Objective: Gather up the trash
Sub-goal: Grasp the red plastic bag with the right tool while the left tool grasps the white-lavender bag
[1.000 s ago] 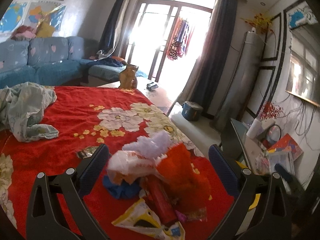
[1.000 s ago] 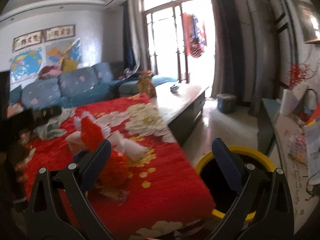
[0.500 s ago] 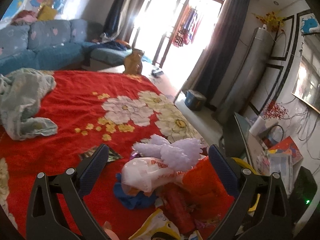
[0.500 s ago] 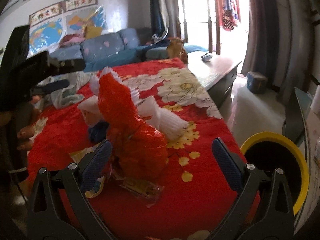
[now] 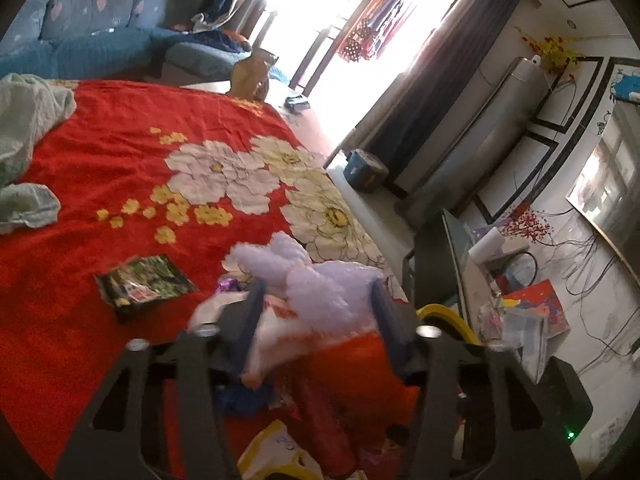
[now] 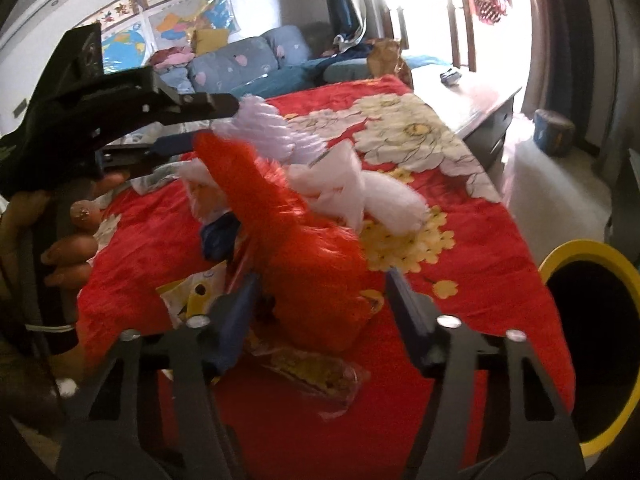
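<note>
Closing from both sides, left gripper (image 5: 316, 312) pinching the white foam (image 5: 320, 284), right gripper (image 6: 320, 300) squeezing the red bag (image 6: 316, 280), bin (image 6: 580, 256) beside.

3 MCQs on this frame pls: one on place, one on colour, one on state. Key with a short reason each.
1. Where is the dark snack packet lying?
A. inside the bin
B. flat on the red blanket, apart from the trash pile
C. on the sofa

2. What colour is the rim of the bin?
A. yellow
B. green
C. white

3. What sits between the jaws of the right gripper?
A. nothing
B. a remote control
C. the red plastic bag

Key: 1 B, it lies alone to the pile's left; 2 A, a yellow ring around a dark opening; 3 C, the bag fills the gap as the jaws have been closing.
</note>
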`<action>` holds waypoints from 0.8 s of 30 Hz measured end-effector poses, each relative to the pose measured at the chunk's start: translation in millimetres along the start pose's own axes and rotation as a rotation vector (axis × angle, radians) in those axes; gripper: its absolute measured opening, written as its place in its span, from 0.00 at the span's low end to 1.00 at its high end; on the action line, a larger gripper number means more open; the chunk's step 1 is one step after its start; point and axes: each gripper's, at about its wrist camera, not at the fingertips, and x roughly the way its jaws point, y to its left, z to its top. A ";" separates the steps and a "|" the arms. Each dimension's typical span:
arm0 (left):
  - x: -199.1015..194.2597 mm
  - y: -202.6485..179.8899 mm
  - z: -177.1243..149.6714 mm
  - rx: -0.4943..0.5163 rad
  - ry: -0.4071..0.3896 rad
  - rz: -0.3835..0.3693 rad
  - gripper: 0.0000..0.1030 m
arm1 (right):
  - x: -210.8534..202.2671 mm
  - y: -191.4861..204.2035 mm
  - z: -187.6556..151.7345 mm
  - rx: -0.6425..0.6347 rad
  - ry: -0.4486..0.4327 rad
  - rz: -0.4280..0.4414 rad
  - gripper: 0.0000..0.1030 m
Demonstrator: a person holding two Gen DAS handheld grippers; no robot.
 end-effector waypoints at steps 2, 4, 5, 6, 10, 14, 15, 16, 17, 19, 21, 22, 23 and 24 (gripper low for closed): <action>2.8 -0.9 -1.0 0.002 0.006 -0.010 0.23 | 1.8 0.9 -1.7 0.003 0.010 0.016 0.36; 3.9 -2.7 -1.4 0.012 0.012 -0.017 0.17 | 2.3 2.4 -3.3 0.001 0.015 0.021 0.30; 4.1 -3.8 -1.5 0.017 0.011 -0.018 0.14 | 2.0 3.2 -4.2 -0.002 0.014 0.024 0.27; 3.8 -5.3 -1.7 0.026 0.006 -0.015 0.13 | 1.6 3.8 -4.8 -0.004 0.014 0.026 0.24; -1.8 -8.5 -0.1 0.049 -0.025 -0.002 0.04 | -1.4 5.1 -4.2 -0.021 -0.004 0.032 0.17; -11.9 -10.4 4.0 0.067 -0.070 -0.002 0.02 | -8.4 7.6 -1.7 -0.038 -0.036 0.032 0.14; -15.0 -11.4 5.9 0.074 -0.081 -0.003 0.02 | -10.6 7.9 -1.0 -0.040 -0.044 0.033 0.13; -17.9 -12.1 7.3 0.078 -0.090 -0.002 0.02 | -12.1 7.9 -0.3 -0.042 -0.049 0.031 0.12; -21.0 -12.9 8.3 0.081 -0.099 -0.003 0.01 | -14.9 7.7 0.7 -0.046 -0.060 0.028 0.12; -29.0 -15.5 11.5 0.089 -0.123 -0.004 0.01 | -19.6 6.9 2.0 -0.051 -0.081 0.021 0.11; -37.3 -18.9 15.4 0.096 -0.147 -0.009 0.01 | -26.9 5.3 4.2 -0.053 -0.107 0.007 0.11; -41.4 -20.8 17.2 0.099 -0.158 -0.014 0.01 | -31.1 2.7 6.1 -0.049 -0.125 0.003 0.11; -44.3 -22.3 18.1 0.103 -0.165 -0.019 0.01 | -34.2 1.5 7.4 -0.045 -0.134 -0.001 0.11; -48.5 -25.7 20.2 0.110 -0.176 -0.023 0.01 | -37.8 -0.3 8.8 -0.042 -0.145 -0.007 0.11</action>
